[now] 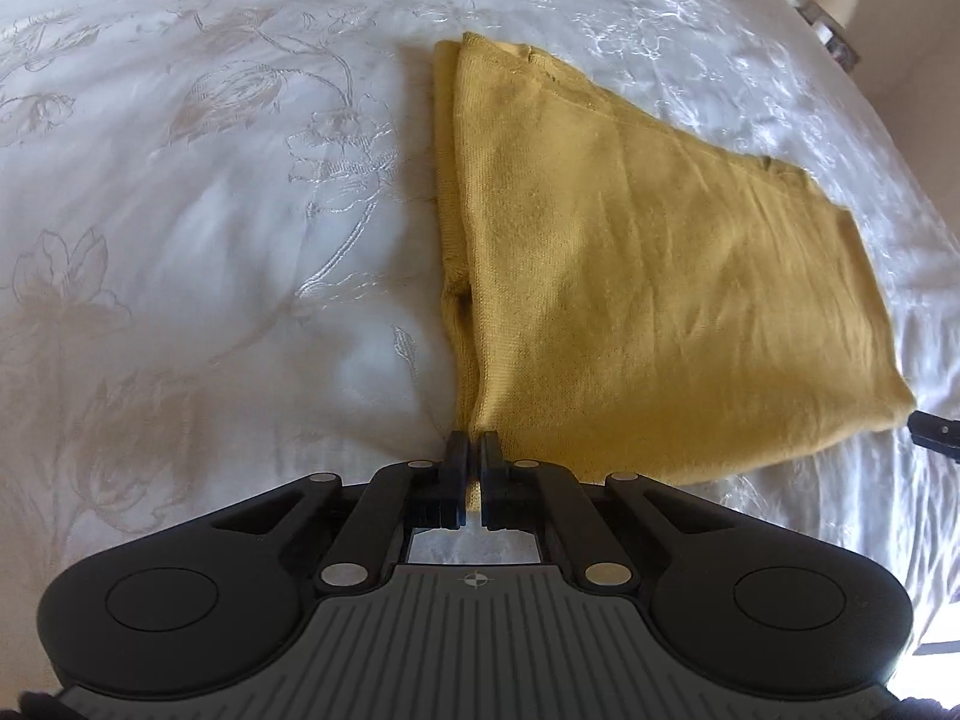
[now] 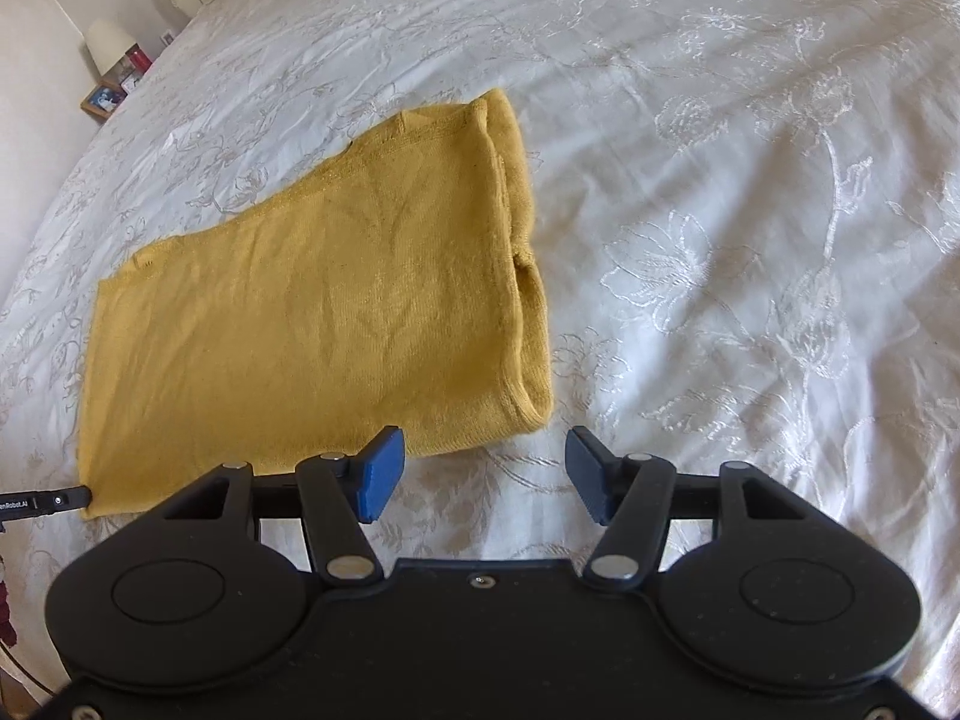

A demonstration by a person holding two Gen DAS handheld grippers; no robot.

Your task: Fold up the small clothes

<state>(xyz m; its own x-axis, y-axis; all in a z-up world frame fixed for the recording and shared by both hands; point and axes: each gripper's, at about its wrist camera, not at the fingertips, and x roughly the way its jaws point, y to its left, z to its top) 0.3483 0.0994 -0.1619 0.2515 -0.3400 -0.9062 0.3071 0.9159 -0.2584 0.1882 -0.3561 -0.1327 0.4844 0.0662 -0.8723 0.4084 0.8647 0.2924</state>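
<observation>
The bed (image 2: 750, 180), dressed in a white embroidered cover, fills both views, and on it lies the mustard-yellow garment (image 2: 312, 312), flat and already doubled over. Layered edges run down its long side, so at least one fold looks done. It is still a long rectangle, though, so by my reading another fold or two across its length is left before it counts as a tidy small bundle.

Beyond the garment's far end, off the bed's edge, a small lamp (image 2: 111, 45) and a framed photo (image 2: 103, 99) sit on a bedside stand.

Now the left gripper (image 1: 476, 450): it sits low at the garment's near corner, pointing along the folded edge, its fingers pinched tight on a bit of yellow cloth. The right gripper (image 2: 483, 474) hovers just short of the garment's other near corner, the rounded folded one, with its blue-padded fingers (image 2: 378, 471) spread wide and holding nothing, not touching the cloth as far as I can tell.
</observation>
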